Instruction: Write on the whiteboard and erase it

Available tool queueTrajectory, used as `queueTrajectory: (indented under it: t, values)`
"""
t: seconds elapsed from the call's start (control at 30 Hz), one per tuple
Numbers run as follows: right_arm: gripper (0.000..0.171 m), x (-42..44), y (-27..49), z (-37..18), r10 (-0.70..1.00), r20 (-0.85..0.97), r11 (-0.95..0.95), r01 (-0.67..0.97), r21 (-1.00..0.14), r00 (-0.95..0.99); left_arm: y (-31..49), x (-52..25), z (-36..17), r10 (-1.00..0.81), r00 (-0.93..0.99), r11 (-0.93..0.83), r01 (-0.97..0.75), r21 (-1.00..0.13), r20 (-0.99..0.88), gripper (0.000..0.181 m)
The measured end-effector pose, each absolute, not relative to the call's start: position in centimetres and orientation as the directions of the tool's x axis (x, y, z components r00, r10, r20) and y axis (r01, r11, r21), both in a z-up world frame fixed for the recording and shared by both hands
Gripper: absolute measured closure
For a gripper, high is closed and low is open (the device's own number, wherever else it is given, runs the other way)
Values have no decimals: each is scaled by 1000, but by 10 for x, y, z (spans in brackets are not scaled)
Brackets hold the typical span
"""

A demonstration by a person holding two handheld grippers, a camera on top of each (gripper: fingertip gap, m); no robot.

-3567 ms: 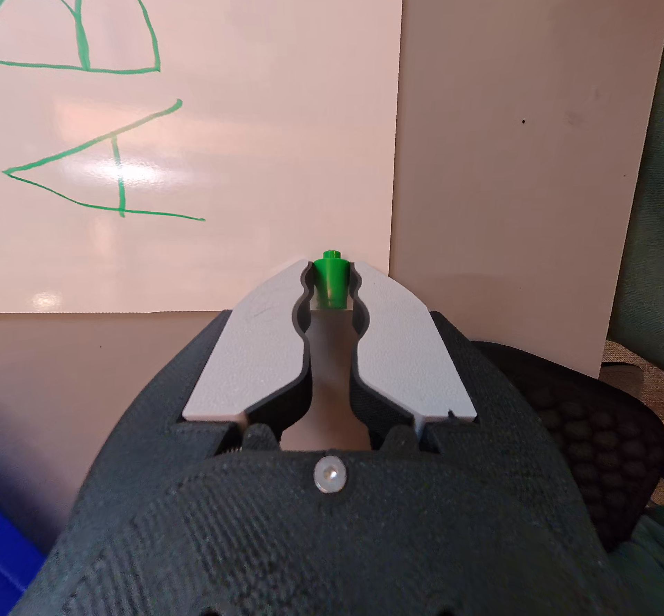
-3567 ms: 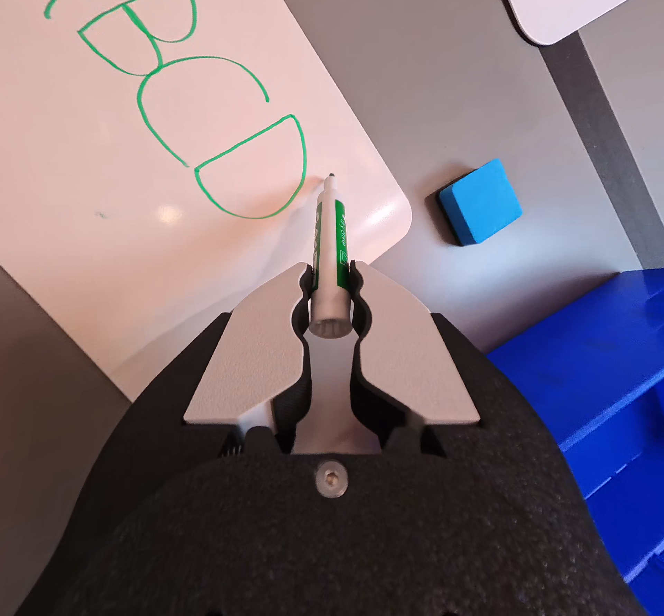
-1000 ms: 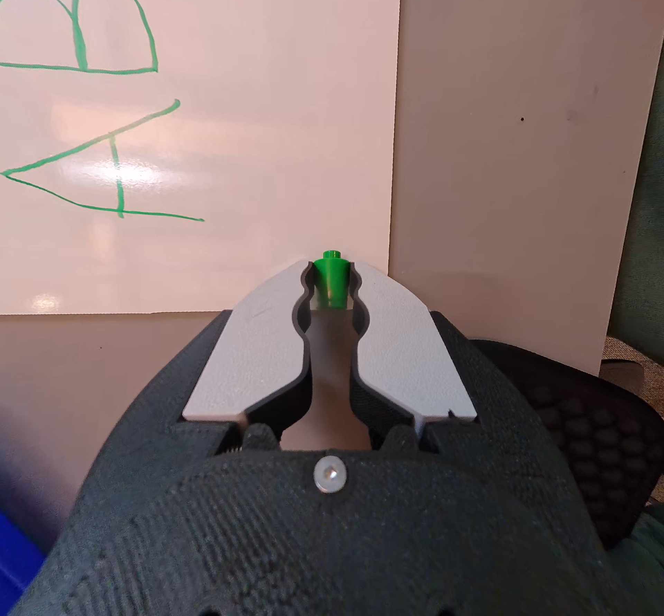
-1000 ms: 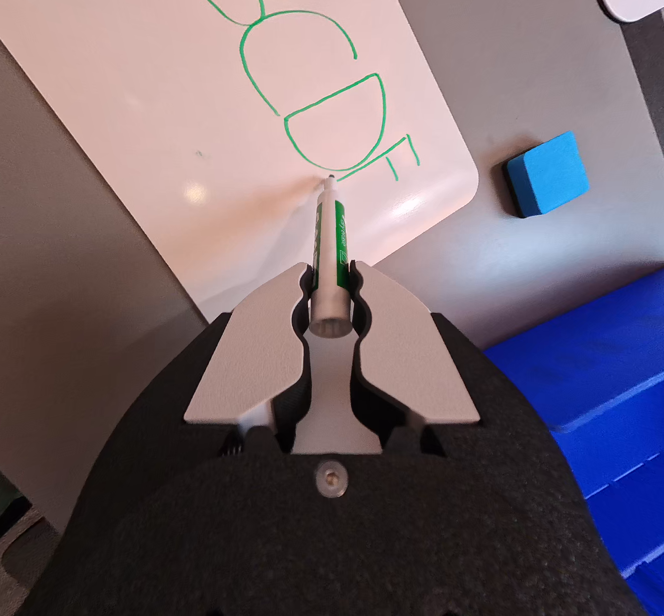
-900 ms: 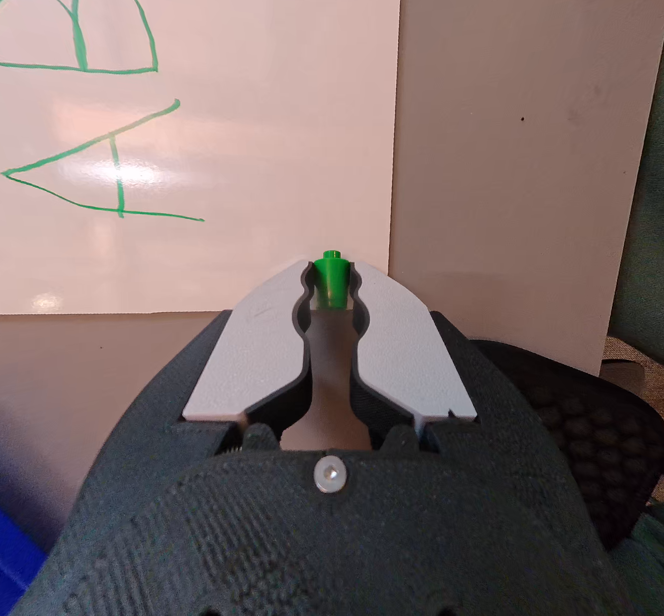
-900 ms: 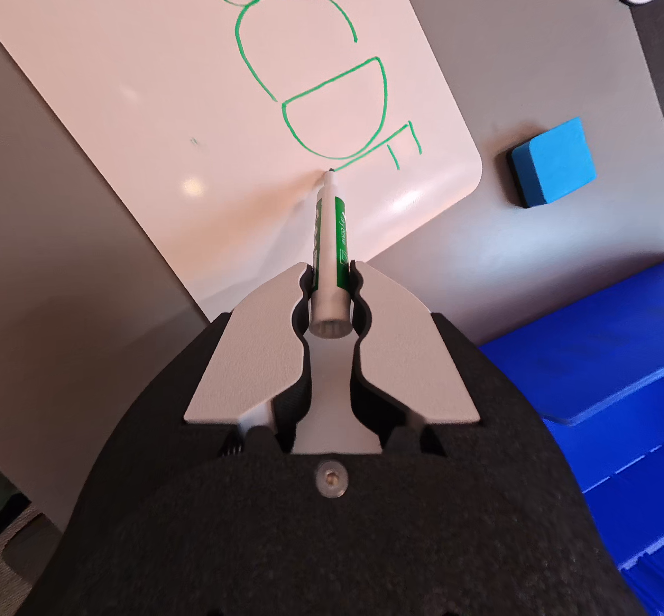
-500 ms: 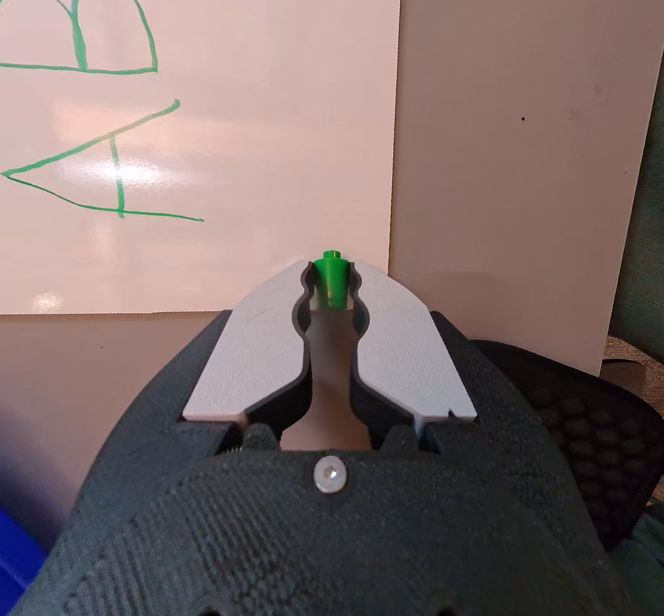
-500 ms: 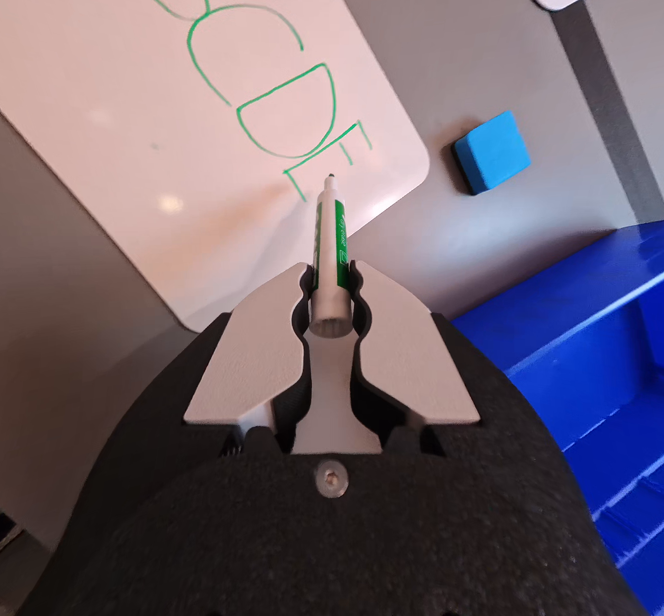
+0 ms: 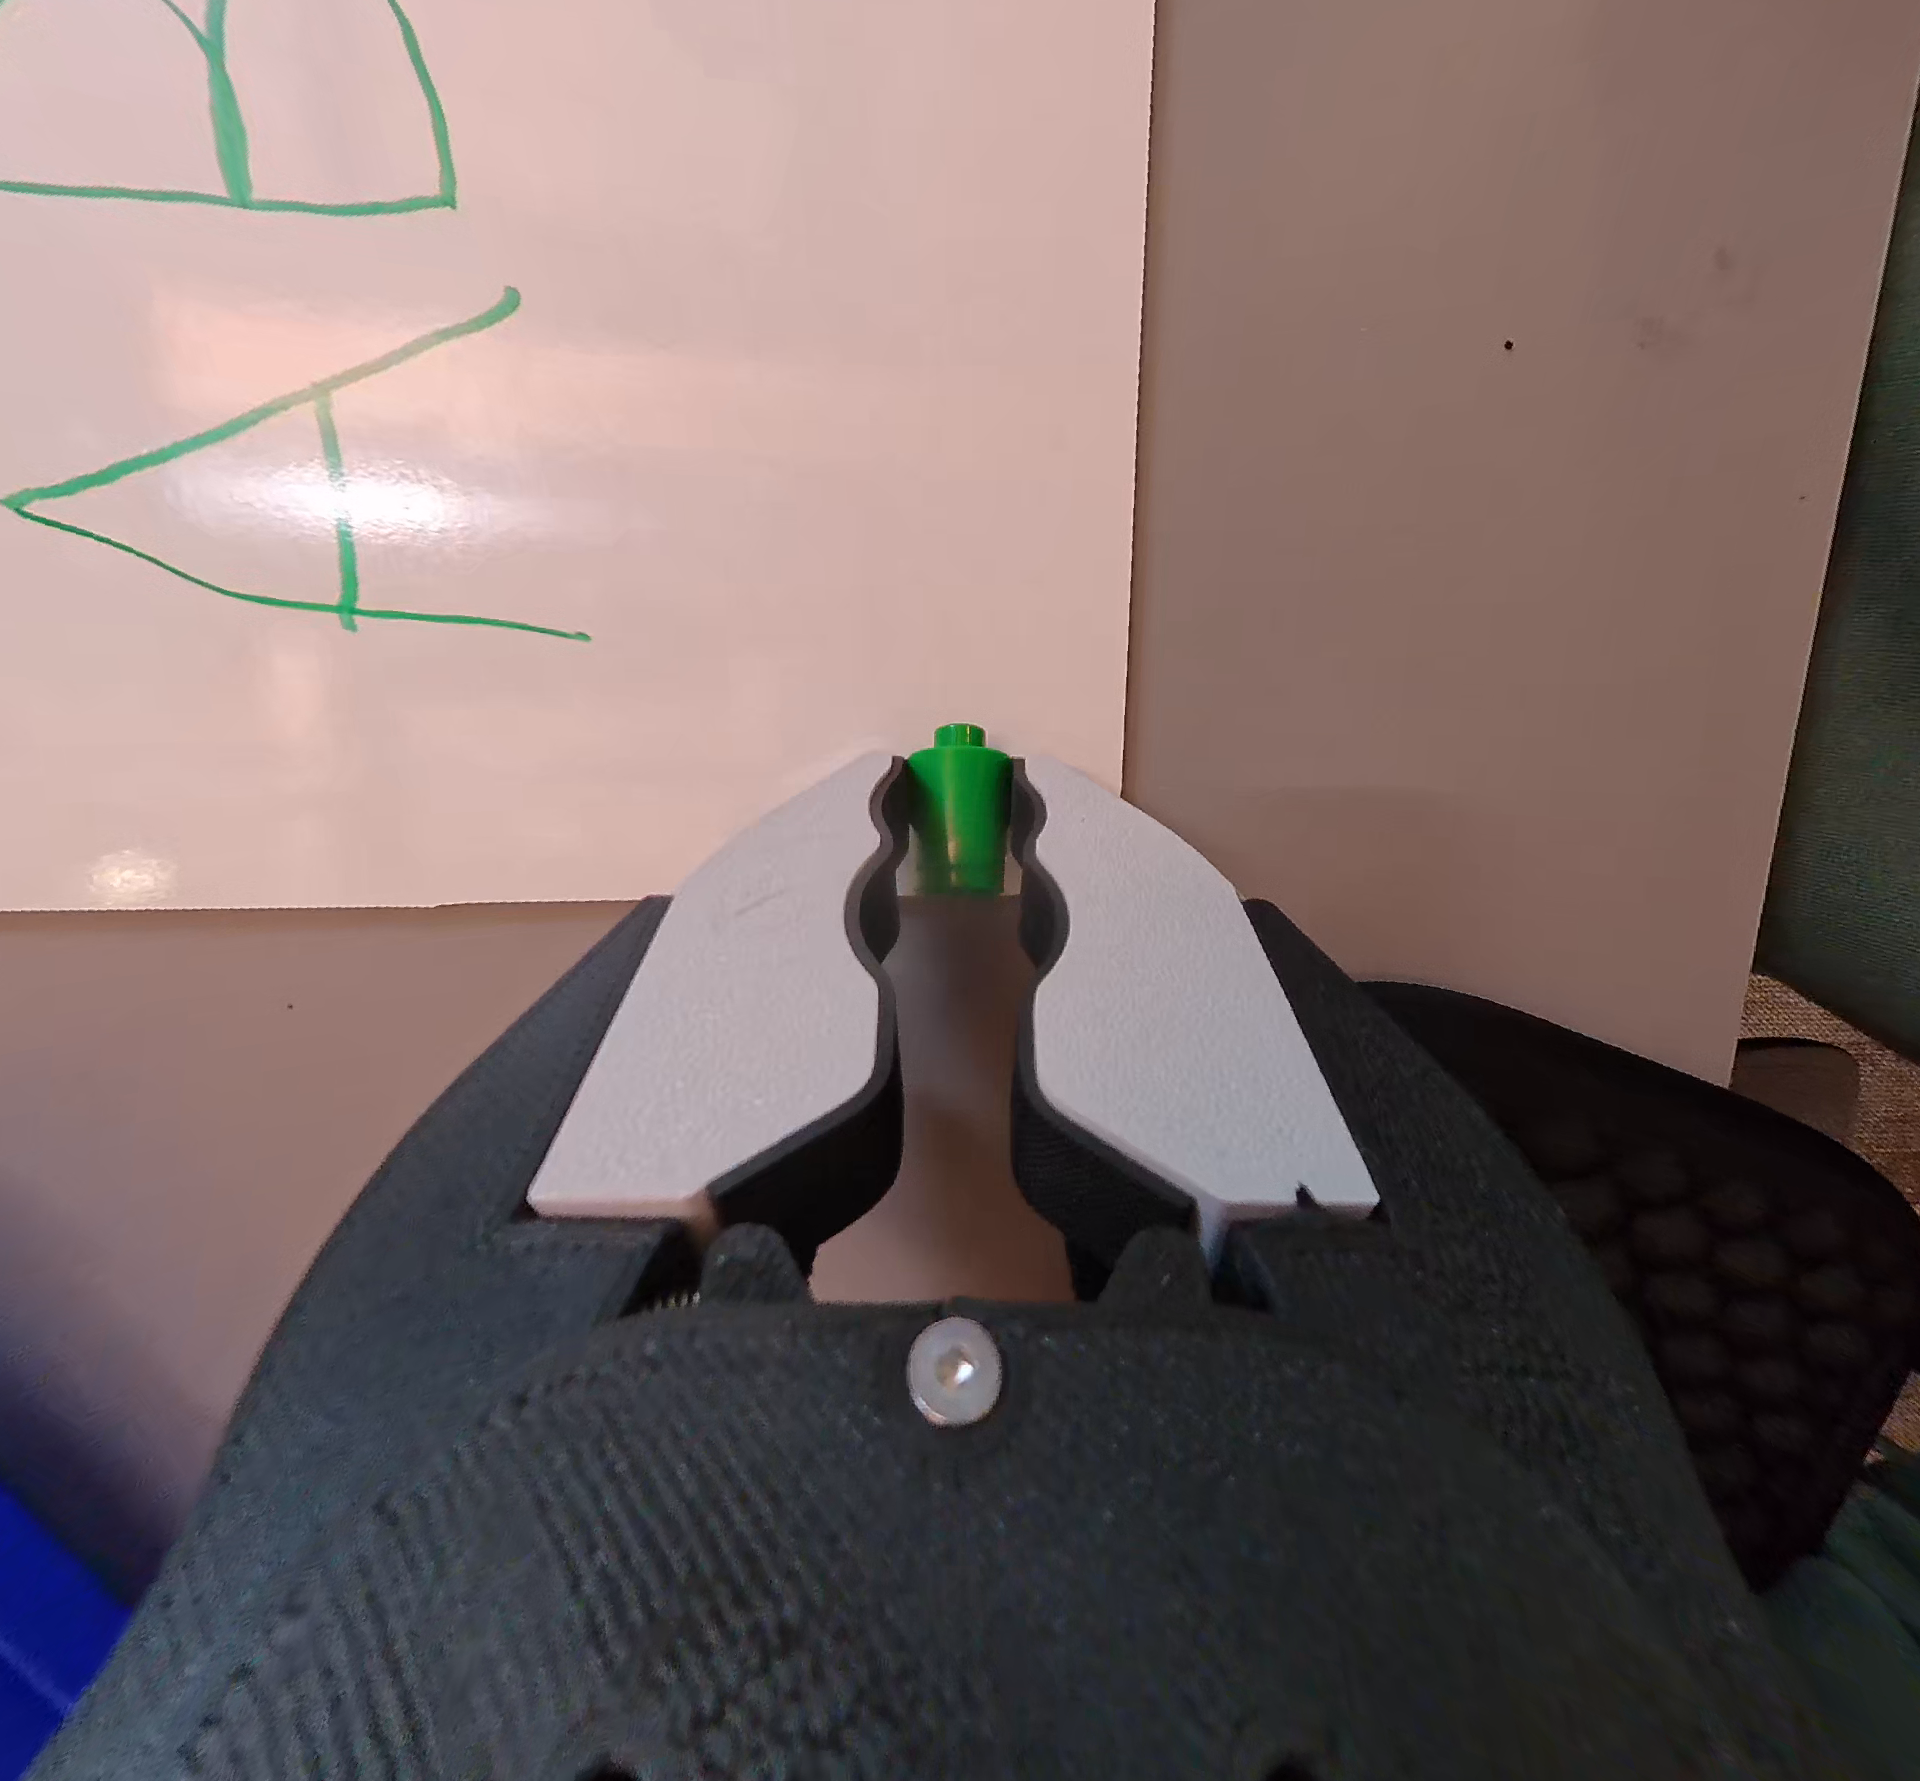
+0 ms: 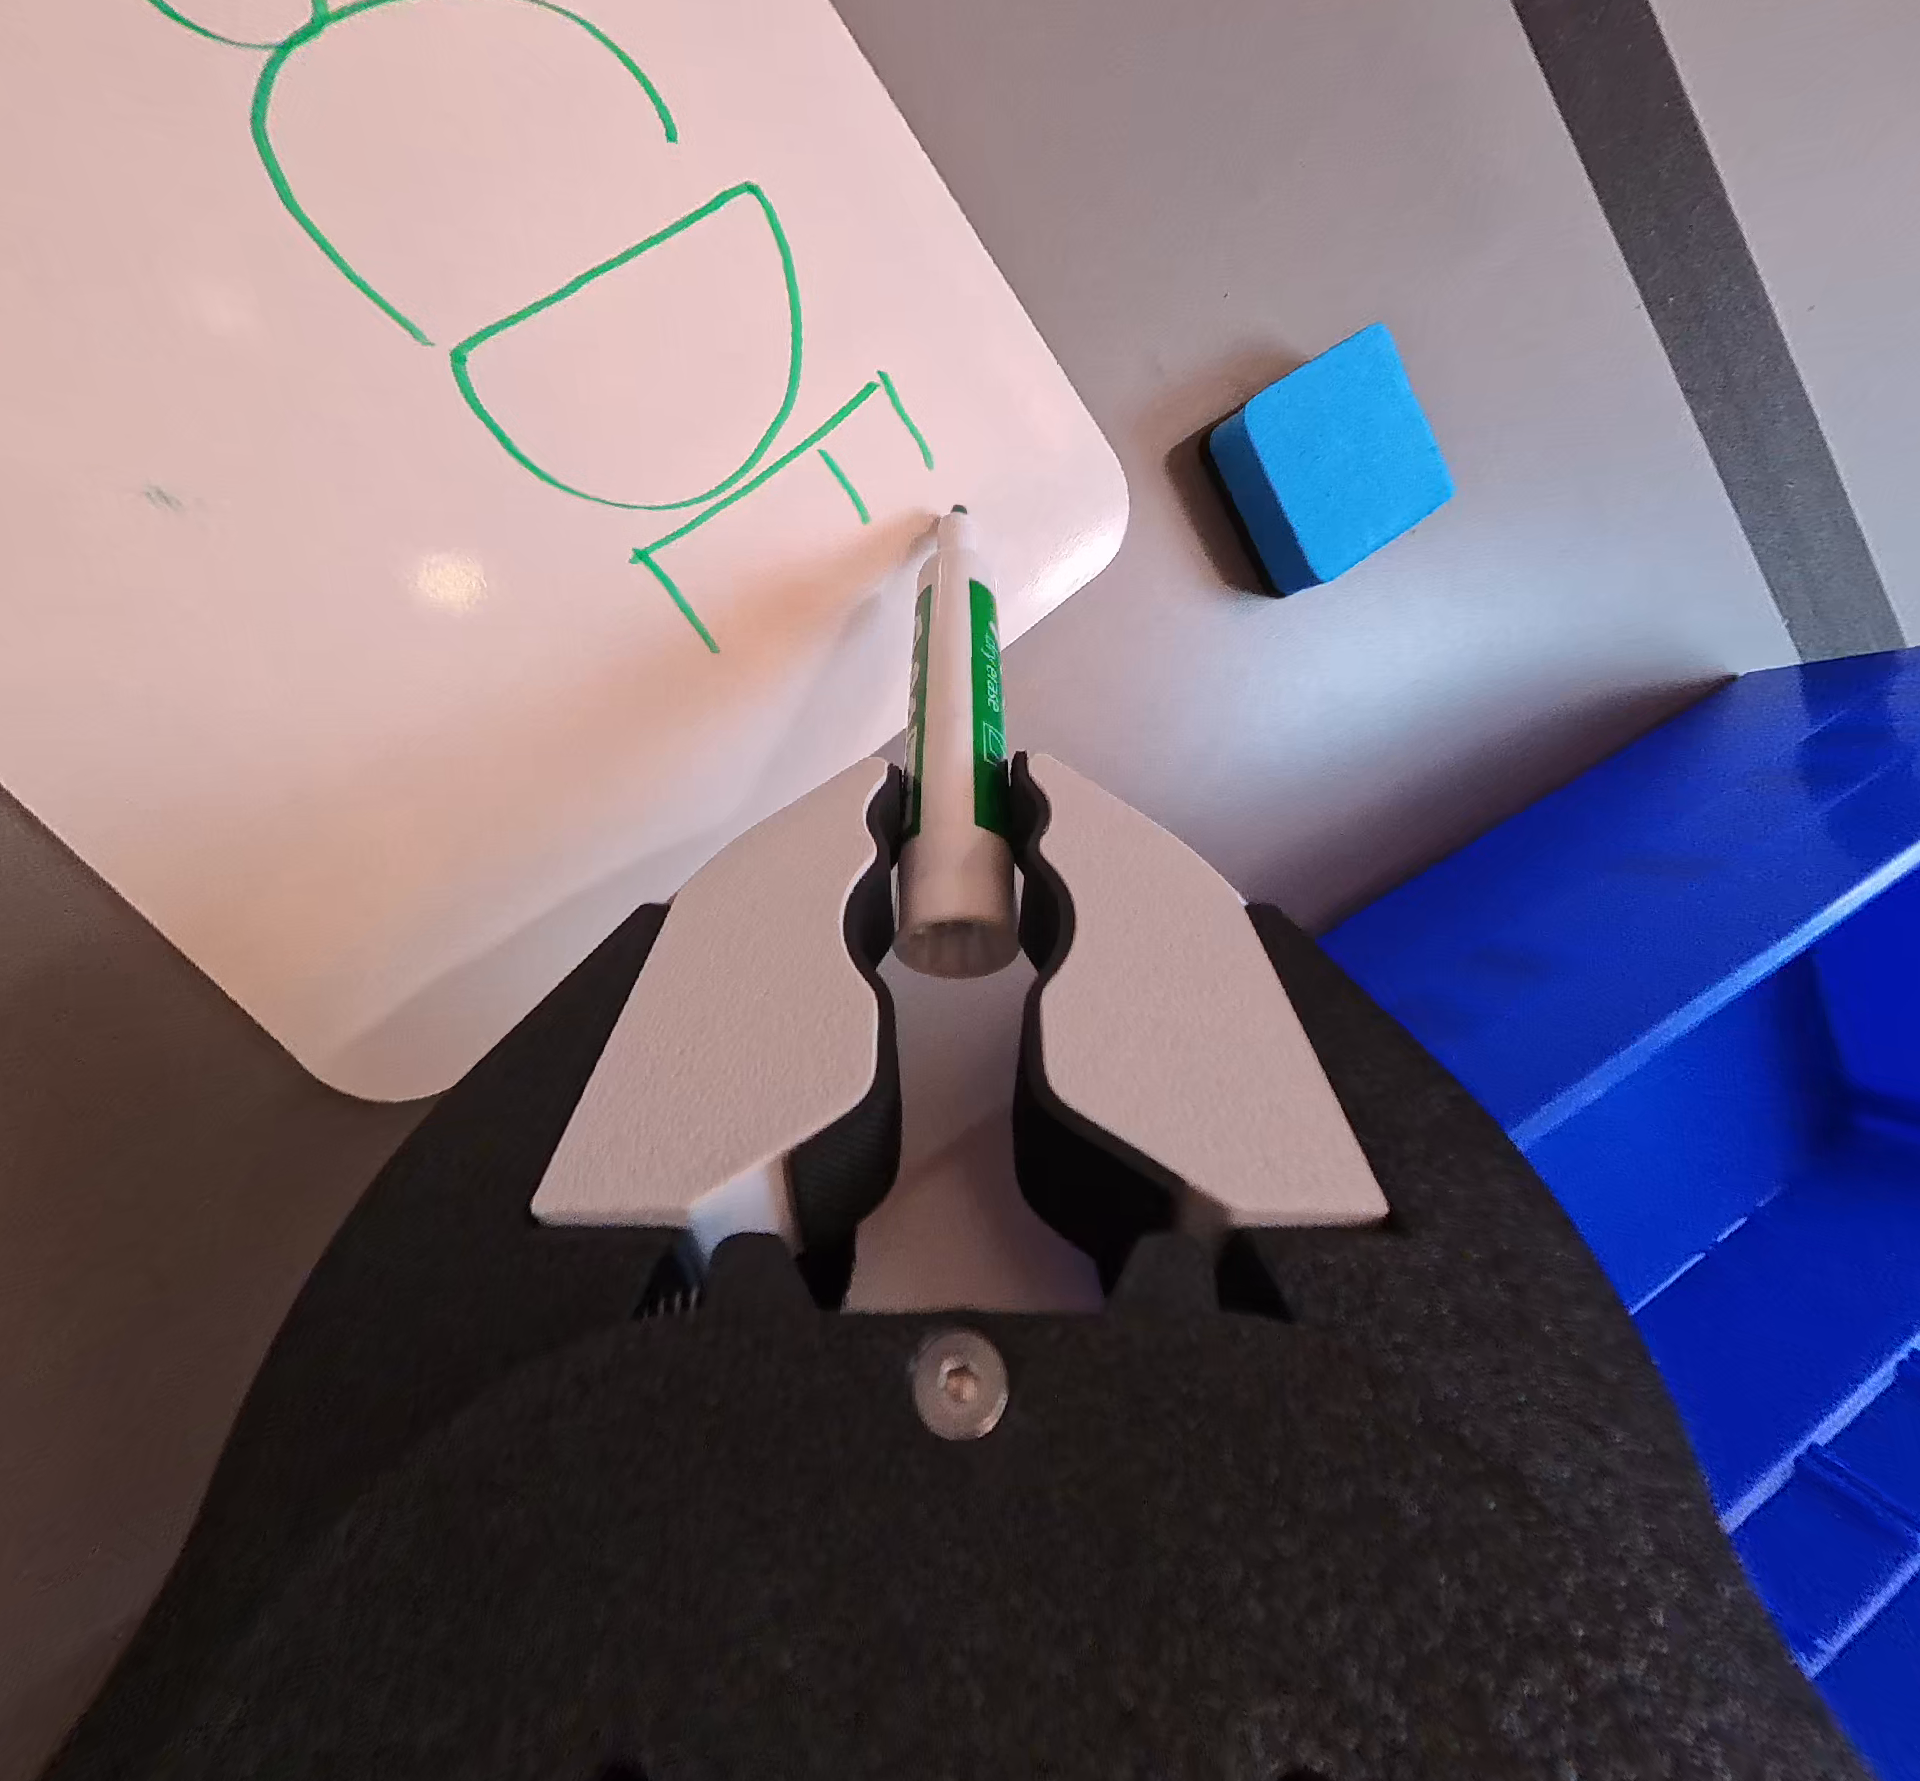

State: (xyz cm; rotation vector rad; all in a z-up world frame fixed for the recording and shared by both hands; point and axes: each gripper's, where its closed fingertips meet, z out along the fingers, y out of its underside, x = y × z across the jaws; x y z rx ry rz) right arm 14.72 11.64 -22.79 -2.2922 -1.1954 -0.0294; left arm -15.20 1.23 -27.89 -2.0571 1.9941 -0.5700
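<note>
Right view only: our right gripper (image 10: 954, 775) has its fingers clamped on the marker (image 10: 954, 692), tip on the whiteboard (image 10: 312, 692) corner; blue eraser (image 10: 1330, 458) lies beside it on the tabletop (image 10: 1195, 121).
Left view only: our left gripper (image 9: 958, 775) pinches the green cap (image 9: 958, 817) at the board's edge.

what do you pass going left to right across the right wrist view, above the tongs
whiteboard with green writing → green marker, its tip at the board → blue eraser on the grey table → blue bin
</note>
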Motion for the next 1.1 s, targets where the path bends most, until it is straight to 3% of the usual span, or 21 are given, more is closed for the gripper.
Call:
queueTrajectory:
  t: [0.5,0.7,1.1]
  values:
    - [151,146,47,-227,776,263,-432,787,-440,573,12,-152,-279,-994,6,-51,-911,-409,112,162]
    - [151,143,78,-215,739,296,-415,755,-507,605,12,-152,-279,-994,6,-51,-910,-411,111,162]
    - [151,141,112,-229,739,312,-424,771,-475,598,12,-152,-279,-992,4,-57,-905,-422,124,162]
